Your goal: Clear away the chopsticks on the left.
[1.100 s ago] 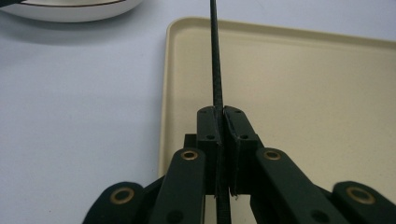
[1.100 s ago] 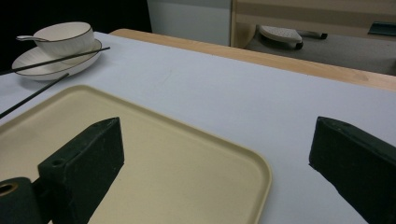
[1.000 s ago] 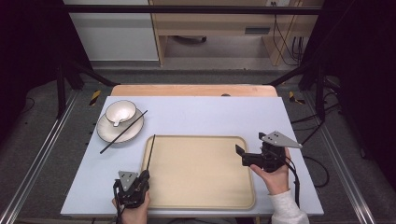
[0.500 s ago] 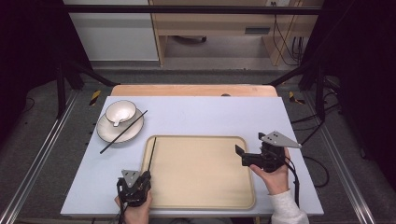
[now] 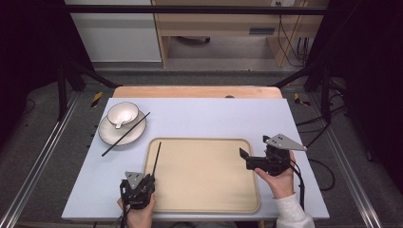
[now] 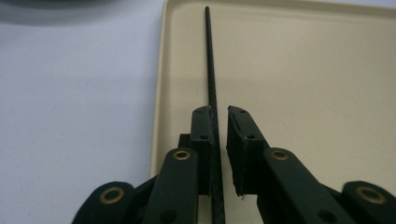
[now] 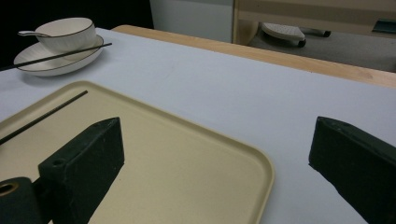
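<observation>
Left gripper (image 6: pixel 218 140) jaws slightly apart around thin black chopstick (image 6: pixel 210 70) on beige plastic tray (image 5: pixel 209 199); release step, retract next. Right gripper (image 5: pixel 252 159) jaws wide apart, idle.

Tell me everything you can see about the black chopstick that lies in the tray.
The chopstick is thin, straight and matte black, tapering toward its far tip. It lies flat in the beige tray, close along the left rim. Its near end sits between the jaws of the left gripper, against one jaw, with a slight gap to the other.
</observation>
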Available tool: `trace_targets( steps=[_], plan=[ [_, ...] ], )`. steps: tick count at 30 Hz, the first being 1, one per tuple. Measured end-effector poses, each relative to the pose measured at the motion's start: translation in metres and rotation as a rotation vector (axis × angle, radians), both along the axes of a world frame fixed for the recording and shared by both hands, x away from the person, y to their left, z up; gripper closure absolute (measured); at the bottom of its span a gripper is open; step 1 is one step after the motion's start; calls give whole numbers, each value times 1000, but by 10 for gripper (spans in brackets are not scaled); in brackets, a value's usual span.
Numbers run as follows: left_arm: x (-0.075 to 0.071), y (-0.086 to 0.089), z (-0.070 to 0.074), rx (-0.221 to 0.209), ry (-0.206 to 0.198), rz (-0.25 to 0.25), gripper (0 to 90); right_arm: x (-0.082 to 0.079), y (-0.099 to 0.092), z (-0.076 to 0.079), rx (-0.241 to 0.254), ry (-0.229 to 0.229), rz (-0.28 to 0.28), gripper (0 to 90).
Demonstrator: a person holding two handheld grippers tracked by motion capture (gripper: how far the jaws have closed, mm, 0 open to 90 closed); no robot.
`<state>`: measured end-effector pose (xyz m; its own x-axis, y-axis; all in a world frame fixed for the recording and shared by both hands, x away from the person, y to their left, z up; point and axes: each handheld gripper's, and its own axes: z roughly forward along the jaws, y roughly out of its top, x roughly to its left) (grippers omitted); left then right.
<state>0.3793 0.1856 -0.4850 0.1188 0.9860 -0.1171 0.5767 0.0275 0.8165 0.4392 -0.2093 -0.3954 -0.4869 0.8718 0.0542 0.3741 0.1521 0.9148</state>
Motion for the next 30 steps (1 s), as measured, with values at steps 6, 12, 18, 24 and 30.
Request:
trace_targets(
  steps=[6, 12, 18, 24, 30],
  plan=[
    [-1, 3, 10, -29, -29, -46, 739, -1, -3, 1, 8, -6, -8, 34],
    [1, 11, 32, -22, -113, -133, 643, -1, -5, 2, 13, -9, -14, 34],
    [10, 23, 55, 33, -162, -204, 534, -1, -2, 2, 2, -7, -10, 34],
    [29, 38, 78, 73, -187, -297, 402, -1, -3, 3, 7, -11, -9, 34],
    [43, 57, 91, 156, -201, -317, 316, -2, -4, 4, 15, -14, -11, 34]
  ],
)
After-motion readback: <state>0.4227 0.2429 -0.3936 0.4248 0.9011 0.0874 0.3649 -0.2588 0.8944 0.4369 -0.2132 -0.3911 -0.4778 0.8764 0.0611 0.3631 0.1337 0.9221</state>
